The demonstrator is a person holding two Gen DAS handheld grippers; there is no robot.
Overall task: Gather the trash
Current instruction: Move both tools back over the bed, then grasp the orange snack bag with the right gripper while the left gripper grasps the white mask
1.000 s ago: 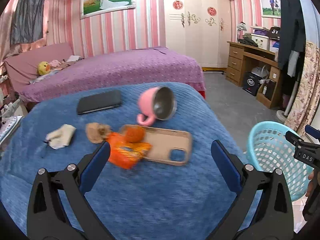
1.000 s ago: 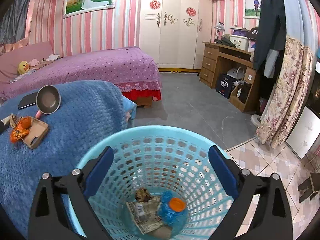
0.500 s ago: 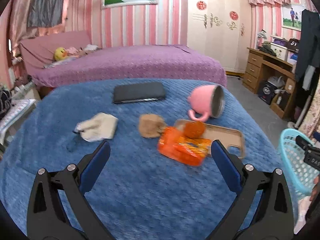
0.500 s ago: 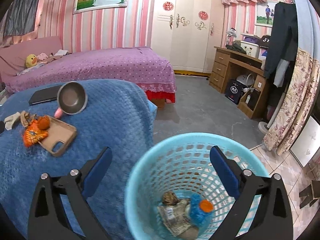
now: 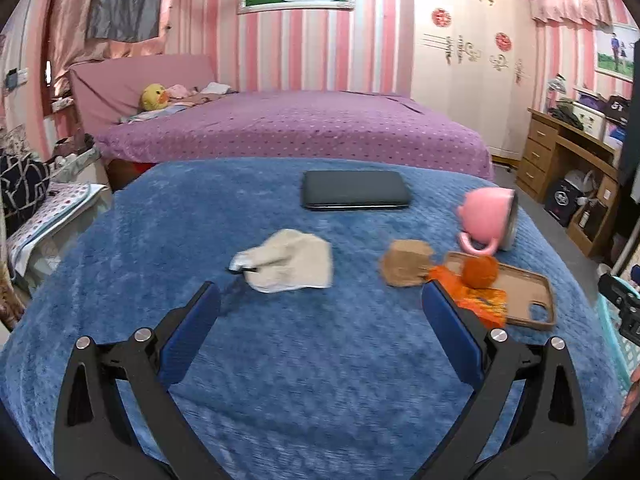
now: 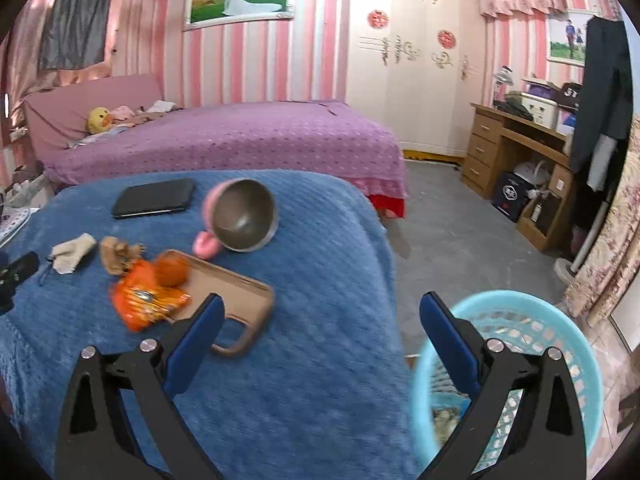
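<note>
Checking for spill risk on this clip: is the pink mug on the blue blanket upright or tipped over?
Tipped over. The pink mug lies on its side on the blue blanket, its open mouth facing the right wrist camera; the metal inside looks empty.

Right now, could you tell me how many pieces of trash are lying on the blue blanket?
3: a beige crumpled wad left, a brown scrap beside it, and an orange wrapper by the phone case.
</note>
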